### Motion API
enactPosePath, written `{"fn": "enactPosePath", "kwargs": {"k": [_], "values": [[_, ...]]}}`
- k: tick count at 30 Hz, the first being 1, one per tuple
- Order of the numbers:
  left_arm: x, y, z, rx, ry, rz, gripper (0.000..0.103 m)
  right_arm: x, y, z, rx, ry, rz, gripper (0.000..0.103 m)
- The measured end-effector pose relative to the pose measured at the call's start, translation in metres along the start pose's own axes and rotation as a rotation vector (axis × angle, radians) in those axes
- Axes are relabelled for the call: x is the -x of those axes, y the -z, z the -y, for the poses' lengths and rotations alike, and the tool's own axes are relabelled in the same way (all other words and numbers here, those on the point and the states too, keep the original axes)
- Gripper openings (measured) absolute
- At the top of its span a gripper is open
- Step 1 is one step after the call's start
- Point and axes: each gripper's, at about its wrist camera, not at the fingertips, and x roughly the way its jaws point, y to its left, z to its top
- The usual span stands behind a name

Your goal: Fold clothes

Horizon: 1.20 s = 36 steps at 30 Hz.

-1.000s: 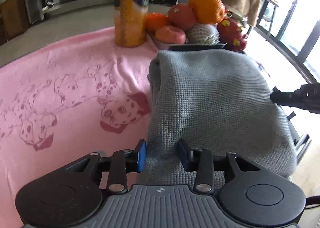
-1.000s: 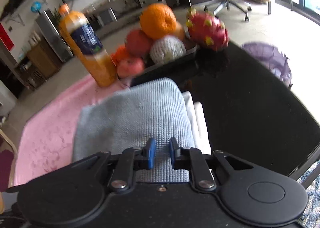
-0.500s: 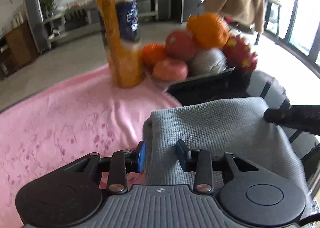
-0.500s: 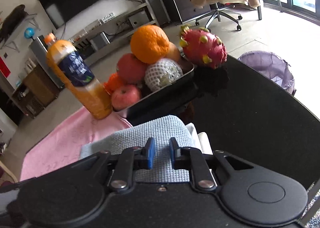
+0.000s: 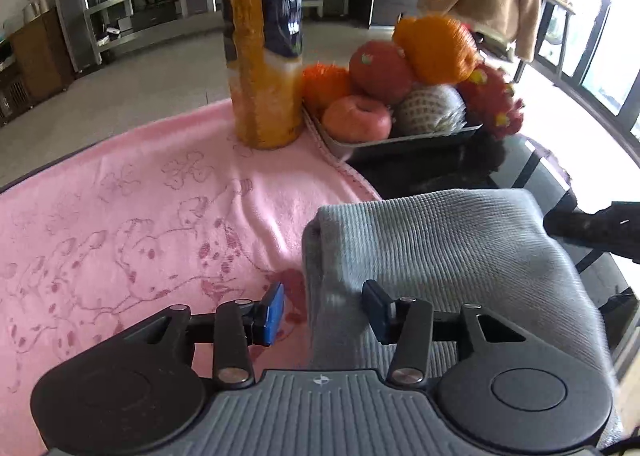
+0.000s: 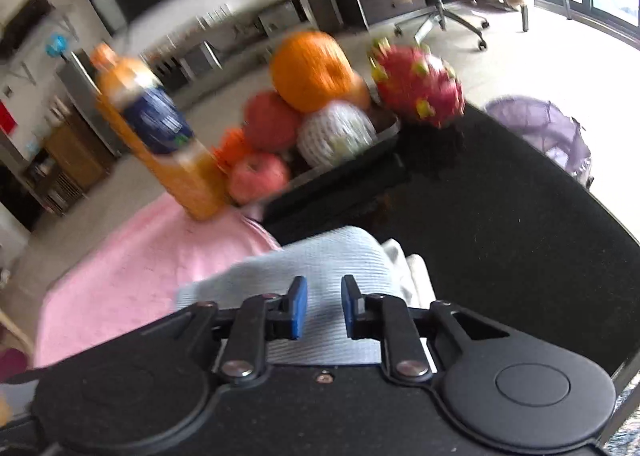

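The grey cloth (image 5: pixel 448 256) lies folded into a thick bundle, its left part on the pink towel (image 5: pixel 132 215) and its right part over the dark worktop (image 6: pixel 500 215); white fabric (image 6: pixel 404 268) shows at its right edge, but whether that sits under the bundle cannot be told.

Left hand-held gripper (image 5: pixel 323 308): jaws spread wide, straddling the bundle's near-left folded edge — gripping nothing. Right hand-held gripper (image 6: pixel 323 308): jaws parted with a narrow gap above the cloth's near edge; no fabric is seen pinched between them.

The scene fits 2 stages: a finished fold just let go, or a bundle about to be taken up for another fold. The pictures do not settle which.

Risks:
- The bundle is thick and rounded; its layers may spring open or slide if nudged by a jaw.
- A bottle (image 5: pixel 262 43) and a fruit tray (image 5: pixel 400 139) stand close behind. A forward sweep could topple the bottle.
- The towel may drag along with the cloth.
- Both views are blurred, so contact is uncertain.
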Motion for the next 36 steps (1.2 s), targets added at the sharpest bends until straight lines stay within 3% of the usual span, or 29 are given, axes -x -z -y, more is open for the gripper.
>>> {"fn": "enactPosePath", "kwargs": {"k": [1,3,5,7,11,16,21,26,31,36], "values": [[0.011,0.001,0.0,-0.006,-0.002,0.002,0.044,0.017,0.0,-0.004,0.009,-0.003,0.02,0.03],[0.035,0.006,-0.002,-0.01,0.004,-0.015,0.051,0.051,0.001,-0.014,0.037,-0.002,0.042,0.04],[0.059,0.011,-0.007,0.01,0.034,-0.032,0.067,0.083,0.003,-0.025,0.069,0.0,0.052,0.052],[0.085,0.019,-0.013,0.034,0.071,-0.04,0.072,0.113,0.008,-0.036,0.09,-0.002,0.045,0.07],[0.132,0.038,-0.017,0.028,0.08,-0.032,0.084,0.166,0.026,-0.056,0.127,0.034,0.016,0.085],[0.174,0.062,-0.018,0.004,0.041,-0.028,0.091,0.195,0.06,-0.067,0.108,0.121,-0.033,0.1],[0.201,0.083,-0.023,-0.019,0.055,-0.027,0.093,0.201,0.094,-0.082,0.145,0.216,-0.064,0.102],[0.217,0.097,-0.034,-0.022,0.054,-0.012,0.096,0.211,0.119,-0.093,0.123,0.245,-0.054,0.103],[0.226,0.103,-0.042,-0.02,0.062,-0.007,0.098,0.224,0.133,-0.1,0.079,0.283,-0.013,0.103],[0.231,0.105,-0.045,-0.022,0.074,-0.002,0.099,0.224,0.135,-0.104,0.07,0.304,-0.059,0.103]]}}
